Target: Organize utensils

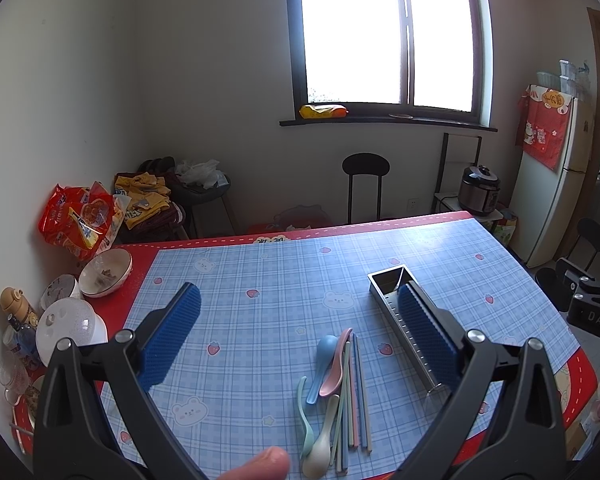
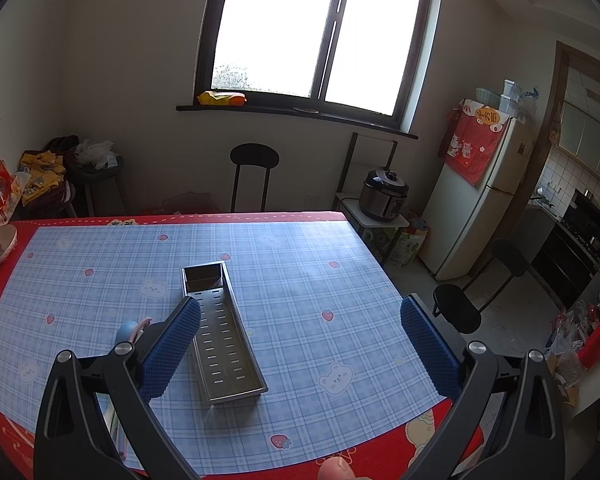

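Far left edge of the table [image 1: 228, 246]: a red snack bag [image 1: 78, 220], then two ceramic bowls [image 1: 105, 273], a white domed lid [image 1: 70, 330] and a tan bottle [image 1: 18, 304], all on the red border outside the blue plaid mat [image 1: 260, 320].

Left gripper [image 1: 300, 332]: hovers over the mat, jaws wide open, nothing between the blue ribbed pads [image 1: 172, 336]. A fingertip [image 1: 260, 466] shows at the bottom of the left wrist view.

Utensil pile, near edge of the table, just right of centre in the left wrist view: blue spoon [image 1: 322, 360] and pink spoon [image 1: 336, 364] overlapping, green spoon [image 1: 305, 420] and cream spoon [image 1: 320, 444] closer to the edge. Pastel chopsticks [image 1: 354, 396] lie alongside, touching the spoons, roughly parallel to each other. All lie flat on the mat.

Just right of the pile, apart from it: a stainless steel utensil tray [image 2: 224, 332], long and narrow, perforated floor, a small walled compartment at its far end. Nothing visible inside.

Right gripper [image 2: 300, 344]: above the mat, jaws wide open, empty. The tray sits beside its left pad [image 2: 172, 348]; contact cannot be told.
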The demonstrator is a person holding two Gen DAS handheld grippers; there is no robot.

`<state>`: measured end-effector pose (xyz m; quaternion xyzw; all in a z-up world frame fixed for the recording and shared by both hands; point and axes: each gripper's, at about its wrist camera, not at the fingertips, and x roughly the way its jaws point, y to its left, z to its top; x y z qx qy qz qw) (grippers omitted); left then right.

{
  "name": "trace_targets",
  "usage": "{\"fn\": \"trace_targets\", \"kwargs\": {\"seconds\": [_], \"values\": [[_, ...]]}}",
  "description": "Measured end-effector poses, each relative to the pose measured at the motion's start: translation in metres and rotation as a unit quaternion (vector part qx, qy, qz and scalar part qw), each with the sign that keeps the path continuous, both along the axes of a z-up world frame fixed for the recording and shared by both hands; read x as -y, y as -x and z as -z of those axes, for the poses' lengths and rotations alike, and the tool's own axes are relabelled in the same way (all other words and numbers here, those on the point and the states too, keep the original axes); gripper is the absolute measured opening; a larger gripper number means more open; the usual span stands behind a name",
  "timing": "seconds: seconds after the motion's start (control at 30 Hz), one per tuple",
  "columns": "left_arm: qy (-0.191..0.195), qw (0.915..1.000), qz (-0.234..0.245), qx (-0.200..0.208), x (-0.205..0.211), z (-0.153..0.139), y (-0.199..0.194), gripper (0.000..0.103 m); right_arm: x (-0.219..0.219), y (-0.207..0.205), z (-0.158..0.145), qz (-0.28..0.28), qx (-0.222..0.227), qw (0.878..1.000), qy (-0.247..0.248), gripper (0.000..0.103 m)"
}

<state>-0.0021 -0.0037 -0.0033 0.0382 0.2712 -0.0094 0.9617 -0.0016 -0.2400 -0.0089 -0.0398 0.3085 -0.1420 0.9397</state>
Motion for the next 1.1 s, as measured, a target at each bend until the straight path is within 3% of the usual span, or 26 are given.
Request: {"fn": "trace_targets", "kwargs": {"seconds": [0.27,0.43,0.7,0.77,0.83,1.0,1.1], "values": [[0.012,0.9998,-0.006,-0.015,-0.006,0.003,-0.004,0.098,0.005,-0.003,0.004,-0.003,-0.009,1.000,-0.025,0.098],[0.019,0.9996,-0.012,-0.015,-0.021,0.002,-0.010,0.098,0.015,-0.017,0.011,-0.041,-0.021,0.995,-0.088,0.098],[0.001,0.9988,-0.021,-0.045,-0.054,0.023,-0.026,0.096,0.012,-0.059,0.040,-0.100,-0.042,0.987,-0.118,0.098],[0.008,0.9980,-0.020,-0.059,-0.065,0.034,-0.029,0.089,0.008,-0.069,0.053,-0.112,-0.056,0.984,-0.127,0.098],[0.017,0.9962,-0.020,-0.083,-0.076,0.048,-0.034,0.076,-0.001,-0.075,0.065,-0.123,-0.068,0.981,-0.130,0.098],[0.044,0.9893,-0.027,-0.136,-0.094,0.089,-0.041,0.071,-0.036,-0.086,0.097,-0.177,-0.118,0.968,-0.134,0.098],[0.044,0.9845,-0.018,-0.169,-0.092,0.117,-0.046,0.064,-0.061,-0.094,0.117,-0.223,-0.149,0.951,-0.153,0.098]]}}
